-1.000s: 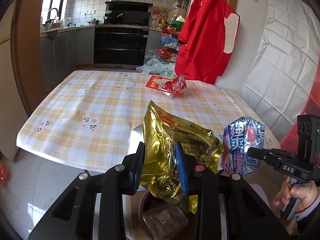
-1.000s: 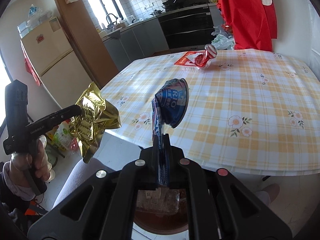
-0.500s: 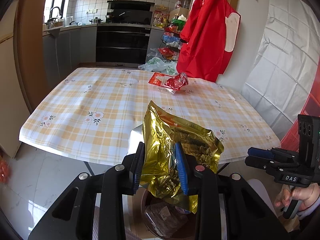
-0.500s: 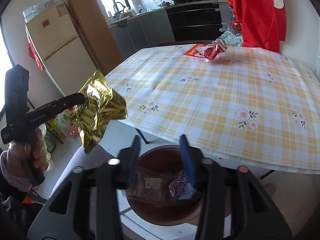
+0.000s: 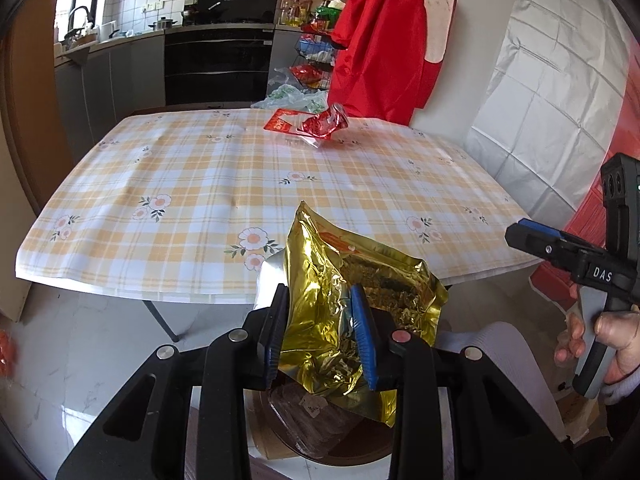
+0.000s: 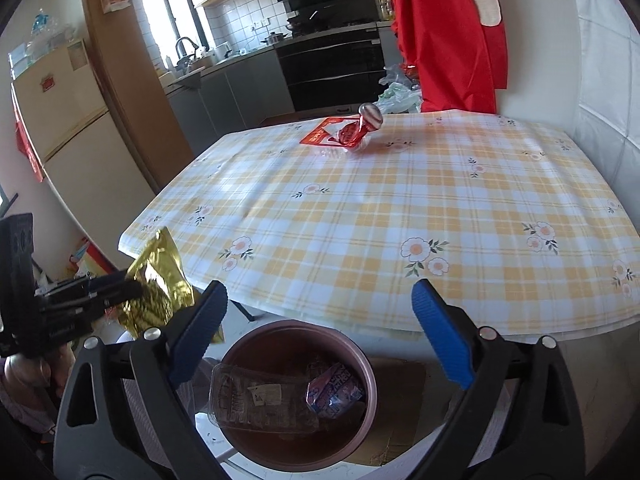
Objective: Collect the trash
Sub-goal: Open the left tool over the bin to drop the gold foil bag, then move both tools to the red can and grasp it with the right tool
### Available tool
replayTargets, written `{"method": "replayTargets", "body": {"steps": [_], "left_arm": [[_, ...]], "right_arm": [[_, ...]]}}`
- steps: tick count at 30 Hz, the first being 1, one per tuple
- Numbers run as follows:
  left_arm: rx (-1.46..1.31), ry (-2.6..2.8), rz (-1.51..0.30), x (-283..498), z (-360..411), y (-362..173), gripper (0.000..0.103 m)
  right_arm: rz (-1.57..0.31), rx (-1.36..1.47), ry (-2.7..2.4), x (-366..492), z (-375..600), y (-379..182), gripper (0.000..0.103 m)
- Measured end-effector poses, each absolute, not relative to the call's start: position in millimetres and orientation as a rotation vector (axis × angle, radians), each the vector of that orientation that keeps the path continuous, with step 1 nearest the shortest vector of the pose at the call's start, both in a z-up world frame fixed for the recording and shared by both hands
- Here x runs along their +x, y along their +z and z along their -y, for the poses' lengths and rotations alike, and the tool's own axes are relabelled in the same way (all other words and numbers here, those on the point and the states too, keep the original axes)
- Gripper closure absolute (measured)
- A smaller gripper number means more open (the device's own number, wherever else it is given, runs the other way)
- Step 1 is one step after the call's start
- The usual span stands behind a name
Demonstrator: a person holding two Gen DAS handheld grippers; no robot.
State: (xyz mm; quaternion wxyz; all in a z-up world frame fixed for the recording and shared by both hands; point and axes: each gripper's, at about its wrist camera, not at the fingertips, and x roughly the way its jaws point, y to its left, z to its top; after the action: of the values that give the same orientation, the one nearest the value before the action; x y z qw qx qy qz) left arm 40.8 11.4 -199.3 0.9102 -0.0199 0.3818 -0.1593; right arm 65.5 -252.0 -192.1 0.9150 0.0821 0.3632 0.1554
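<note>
Gold wrapper [image 5: 352,304] between left tool [image 5: 320,332] pads, above bin [image 6: 298,396]

Gold foil bag [image 5: 352,292], red wrapper [image 5: 320,125] — yellow-and-white checked tablecloth [image 5: 208,184] with flowers, brown bin [image 6: 298,396]

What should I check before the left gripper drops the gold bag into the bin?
1. Left gripper holds gold bag: ok.
2. Bag is over the bin: ok, bin shows right below it in the left view.
3. Right gripper is empty, jaws opening: ok.
4. Bin has room: ok, only a clear tray and a blue wrapper inside.
5. Table is cleared: not ok, red wrapper remains.
</note>
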Motion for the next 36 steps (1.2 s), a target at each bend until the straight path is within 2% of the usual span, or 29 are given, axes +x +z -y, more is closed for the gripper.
{"method": "replayTargets", "body": {"steps": [3, 7, 10, 16, 36], "left_arm": [[-0.039, -0.378, -0.814, 41.3, -1.2, -207.0, 0.069], [-0.058, -0.422, -0.863, 45.4, 4.6, -219.6, 0.054], [-0.065, -0.405, -0.869, 45.5, 1.2, -223.3, 0.047], [-0.08, -0.349, -0.852, 47.6, -12.2, -221.0, 0.044], [-0.109, -0.186, -0.835, 65.4, -54.9, -226.5, 0.044]], "right_arm": [[-0.748, 0.173, 0.321, 65.0, 253.2, -193.2, 0.011], [-0.751, 0.174, 0.325, 64.8, 252.2, -193.8, 0.011], [-0.753, 0.175, 0.323, 65.0, 252.4, -194.6, 0.011], [-0.76, 0.175, 0.315, 65.6, 251.6, -197.3, 0.011], [-0.814, 0.166, 0.275, 78.3, 259.8, -217.5, 0.011]]}}
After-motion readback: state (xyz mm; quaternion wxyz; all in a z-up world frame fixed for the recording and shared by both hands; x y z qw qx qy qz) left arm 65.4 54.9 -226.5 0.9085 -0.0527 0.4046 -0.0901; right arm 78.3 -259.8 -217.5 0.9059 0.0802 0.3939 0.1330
